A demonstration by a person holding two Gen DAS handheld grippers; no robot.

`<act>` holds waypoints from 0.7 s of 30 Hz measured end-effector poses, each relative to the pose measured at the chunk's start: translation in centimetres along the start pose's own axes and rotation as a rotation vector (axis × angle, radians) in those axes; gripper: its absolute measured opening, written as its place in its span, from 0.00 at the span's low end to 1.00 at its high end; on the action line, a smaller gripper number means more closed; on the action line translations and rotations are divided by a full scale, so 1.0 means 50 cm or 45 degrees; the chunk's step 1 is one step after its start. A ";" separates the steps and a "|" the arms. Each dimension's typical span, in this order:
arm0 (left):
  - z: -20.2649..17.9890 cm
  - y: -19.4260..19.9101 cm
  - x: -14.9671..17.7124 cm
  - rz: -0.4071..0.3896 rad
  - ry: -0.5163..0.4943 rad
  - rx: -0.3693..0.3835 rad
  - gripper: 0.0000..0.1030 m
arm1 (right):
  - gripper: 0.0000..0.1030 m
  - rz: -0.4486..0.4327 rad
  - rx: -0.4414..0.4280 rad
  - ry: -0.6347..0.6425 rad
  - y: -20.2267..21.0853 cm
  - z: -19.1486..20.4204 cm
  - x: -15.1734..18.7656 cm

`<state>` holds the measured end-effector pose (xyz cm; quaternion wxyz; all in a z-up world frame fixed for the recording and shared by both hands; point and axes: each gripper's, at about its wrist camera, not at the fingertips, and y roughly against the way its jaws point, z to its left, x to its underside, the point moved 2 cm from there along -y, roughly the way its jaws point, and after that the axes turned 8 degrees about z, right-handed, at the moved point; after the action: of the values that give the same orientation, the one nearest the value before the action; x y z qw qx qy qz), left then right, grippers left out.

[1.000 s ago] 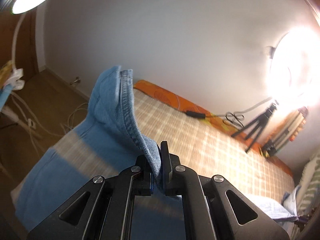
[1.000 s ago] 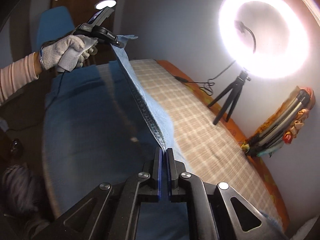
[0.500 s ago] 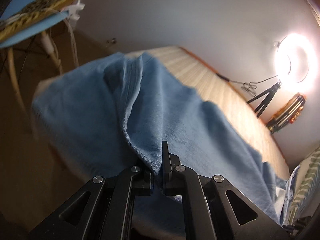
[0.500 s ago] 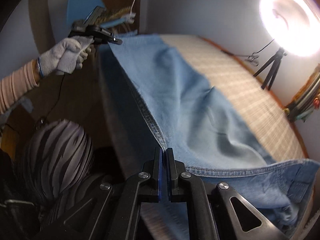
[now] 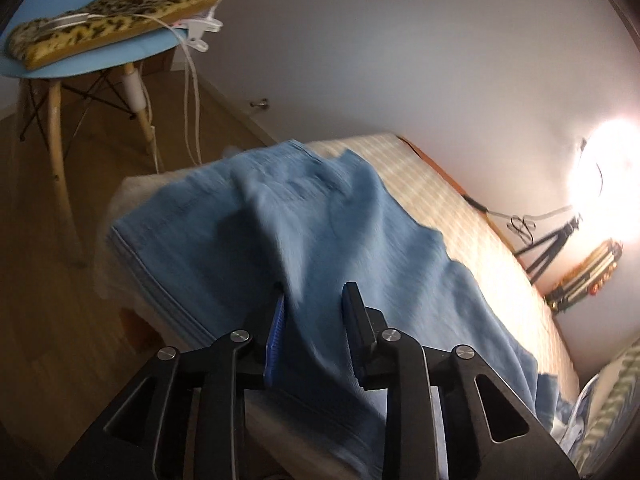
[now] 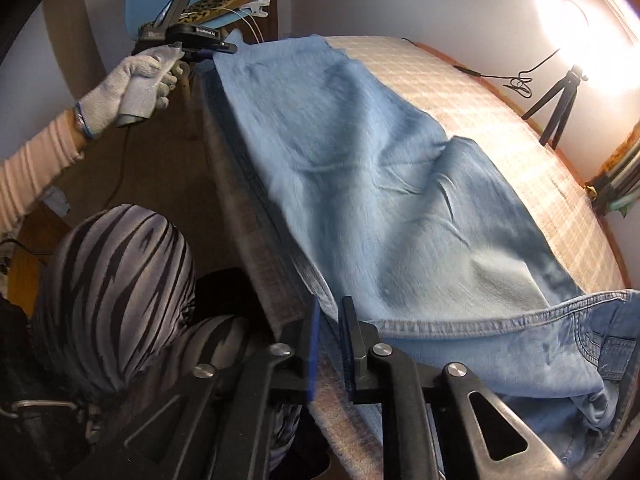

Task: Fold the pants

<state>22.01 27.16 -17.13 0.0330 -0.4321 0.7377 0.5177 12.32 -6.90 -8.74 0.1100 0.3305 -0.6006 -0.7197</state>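
Light blue jeans (image 6: 360, 184) lie lengthwise along the near edge of a bed with a checked cover (image 6: 480, 92), waistband (image 6: 520, 316) at the lower right. My right gripper (image 6: 330, 320) hangs over the near side seam by the waistband; its jaws are opening, the seam loose between them. At the far leg end a gloved hand (image 6: 136, 84) holds my left gripper (image 6: 228, 47). In the left wrist view the left gripper (image 5: 316, 304) also has opening jaws, with a ridge of the jeans (image 5: 320, 220) slack between the fingers.
A blue chair (image 5: 100, 60) with a leopard-print cushion (image 5: 108, 20) and white cables stands past the bed's end. A ring light on a tripod (image 6: 560, 92) sits at the far side. The person's striped trouser knee (image 6: 116, 280) is beside the bed edge. The floor (image 5: 48, 300) is wood.
Both grippers brought the lifted jeans edge down toward the near side and laid it on the bed. Their jaws, shut on the denim before, now stand apart.
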 end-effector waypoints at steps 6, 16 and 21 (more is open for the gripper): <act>0.063 -0.007 -0.023 0.001 0.076 0.061 0.26 | 0.33 -0.099 -0.037 0.015 0.047 -0.004 -0.095; 0.110 -0.033 -0.052 -0.029 0.120 0.085 0.23 | 0.52 -0.217 -0.127 0.019 0.005 -0.041 -0.364; 0.096 -0.047 -0.047 -0.025 0.040 0.060 0.11 | 0.55 -0.259 -0.172 0.034 -0.055 -0.065 -0.532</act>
<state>23.16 32.16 -19.91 0.0367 -0.4466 0.7458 0.4929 35.09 5.98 -2.35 0.0663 0.3910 -0.5127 -0.7614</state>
